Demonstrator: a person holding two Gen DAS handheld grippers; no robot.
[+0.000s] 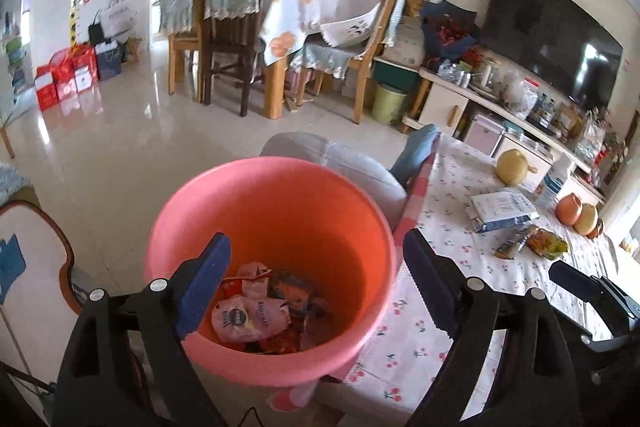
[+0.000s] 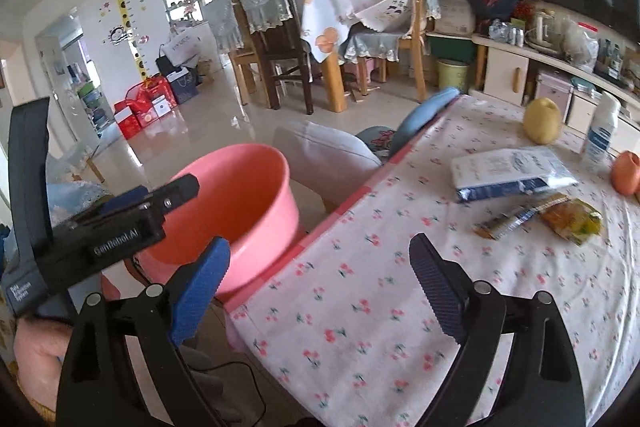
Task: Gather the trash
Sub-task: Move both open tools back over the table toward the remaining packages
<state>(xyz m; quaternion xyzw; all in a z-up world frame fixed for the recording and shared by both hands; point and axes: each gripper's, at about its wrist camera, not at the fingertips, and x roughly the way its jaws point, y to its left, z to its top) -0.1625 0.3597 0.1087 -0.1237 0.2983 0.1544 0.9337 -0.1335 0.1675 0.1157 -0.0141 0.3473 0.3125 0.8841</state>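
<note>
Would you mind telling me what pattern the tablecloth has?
White tablecloth printed with small red cherry sprigs and edged in pink; clearest in the right wrist view.

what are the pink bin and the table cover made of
Bin: looks like moulded plastic, smooth with a dull sheen, thin even wall and rolled rim. Table cover: probably printed fabric, matte with small cherry motifs, draping softly over the table edge; coated cloth can't be ruled out.

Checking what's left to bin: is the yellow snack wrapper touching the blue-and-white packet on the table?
Apart. In the right wrist view a strip of tablecloth shows between the wrapper and the packet.
</note>
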